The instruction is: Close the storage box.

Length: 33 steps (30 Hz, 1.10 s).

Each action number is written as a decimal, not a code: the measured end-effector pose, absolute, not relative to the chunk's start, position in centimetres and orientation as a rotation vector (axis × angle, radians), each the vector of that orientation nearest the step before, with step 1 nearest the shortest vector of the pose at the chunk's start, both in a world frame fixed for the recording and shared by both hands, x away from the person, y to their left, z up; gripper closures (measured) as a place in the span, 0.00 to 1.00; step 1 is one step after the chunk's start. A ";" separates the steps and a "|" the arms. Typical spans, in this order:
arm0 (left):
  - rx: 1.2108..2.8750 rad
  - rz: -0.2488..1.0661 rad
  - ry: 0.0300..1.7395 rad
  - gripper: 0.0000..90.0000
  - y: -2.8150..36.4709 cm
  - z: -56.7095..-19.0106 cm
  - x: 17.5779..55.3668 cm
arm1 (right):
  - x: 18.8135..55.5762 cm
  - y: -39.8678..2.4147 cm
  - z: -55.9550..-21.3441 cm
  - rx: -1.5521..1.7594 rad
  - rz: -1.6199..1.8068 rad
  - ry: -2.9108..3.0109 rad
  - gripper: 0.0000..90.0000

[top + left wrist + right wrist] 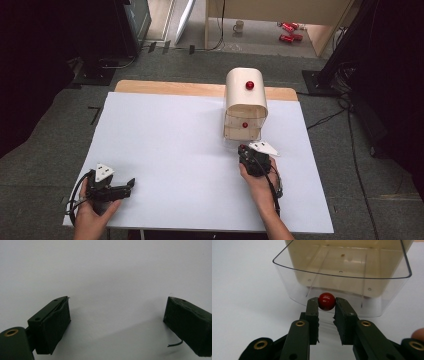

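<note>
right gripper (326, 305) fingers clamped on red knob (326, 301) of clear drawer (342, 277), seemingly pulled out; left gripper (117, 315) fingers apart.

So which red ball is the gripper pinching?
The lower red knob, on the clear drawer that is pulled out. The right gripper squeezes it. The upper red knob sits untouched on the rounded top.
</note>
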State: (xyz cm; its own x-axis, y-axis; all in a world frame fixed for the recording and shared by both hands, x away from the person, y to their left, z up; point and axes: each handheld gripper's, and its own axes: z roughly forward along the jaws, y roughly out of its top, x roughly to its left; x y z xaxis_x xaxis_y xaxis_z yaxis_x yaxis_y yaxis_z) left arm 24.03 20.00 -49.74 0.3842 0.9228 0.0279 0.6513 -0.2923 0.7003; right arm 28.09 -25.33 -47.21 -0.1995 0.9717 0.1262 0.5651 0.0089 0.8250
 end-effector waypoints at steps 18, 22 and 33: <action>2.044 0.584 1.347 0.08 20.0 -49.7 24.0 | 30.0 -25.3 -47.3 1.586 1.080 1.785 0.83; 2.044 0.584 1.347 0.08 20.0 -49.7 24.0 | 30.2 -25.4 -47.3 1.590 1.086 1.777 0.83; 2.044 0.584 1.347 0.08 20.0 -49.7 24.0 | 30.6 -25.5 -47.5 1.597 1.104 1.766 0.83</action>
